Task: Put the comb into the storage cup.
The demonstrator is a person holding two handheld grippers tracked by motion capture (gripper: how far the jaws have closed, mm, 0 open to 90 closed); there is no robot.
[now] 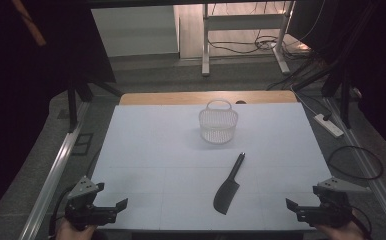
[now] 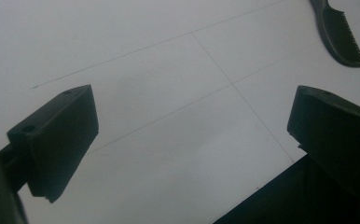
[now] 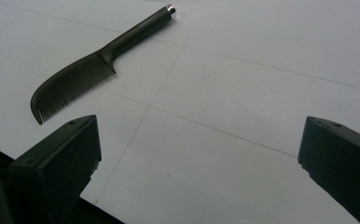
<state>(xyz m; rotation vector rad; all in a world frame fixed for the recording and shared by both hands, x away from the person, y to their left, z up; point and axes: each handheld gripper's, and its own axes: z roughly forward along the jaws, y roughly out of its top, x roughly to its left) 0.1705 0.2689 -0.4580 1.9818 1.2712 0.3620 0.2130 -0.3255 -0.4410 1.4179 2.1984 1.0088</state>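
High view first: the left gripper [image 1: 122,204] sits at the near edge of the white table [image 1: 151,145], jaws spread wide with nothing between them, well to the left of the dark comb [image 1: 229,185]. The right gripper [image 1: 291,205] is just as wide open and empty, well to the right of the comb. That comb lies flat, handle pointing away toward the white basket [image 1: 218,122], which stands upright beyond it, apart. Nothing lies between either gripper and the comb.
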